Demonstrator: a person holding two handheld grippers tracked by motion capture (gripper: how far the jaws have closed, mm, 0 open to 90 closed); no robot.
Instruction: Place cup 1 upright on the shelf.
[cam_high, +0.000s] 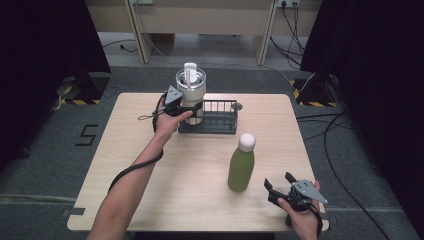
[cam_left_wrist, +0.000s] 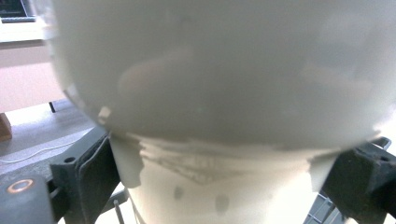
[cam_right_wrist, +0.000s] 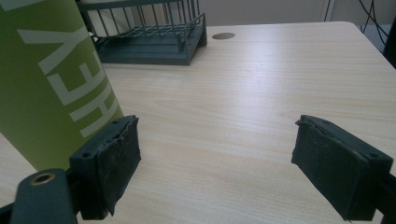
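Observation:
A white tumbler (cam_high: 190, 85) with a lid stands at the left end of a dark wire basket (cam_high: 220, 120) at the back of the table. My left gripper (cam_high: 194, 108) is shut on its narrow lower part. In the left gripper view both pads (cam_left_wrist: 95, 175) press on the tumbler (cam_left_wrist: 219, 93). A green bottle (cam_high: 241, 167) with a white cap stands upright right of the middle. My right gripper (cam_high: 280, 186) rests near the front right corner, open and holding nothing. In the right gripper view the bottle (cam_right_wrist: 51, 84) stands just beyond and outside one pad (cam_right_wrist: 114, 163).
The wooden table (cam_high: 200, 165) has bare surface left of the bottle and in front of the basket (cam_right_wrist: 149, 42). A round cable hole (cam_right_wrist: 223, 35) lies right of the basket. Cables run over the floor past the right edge.

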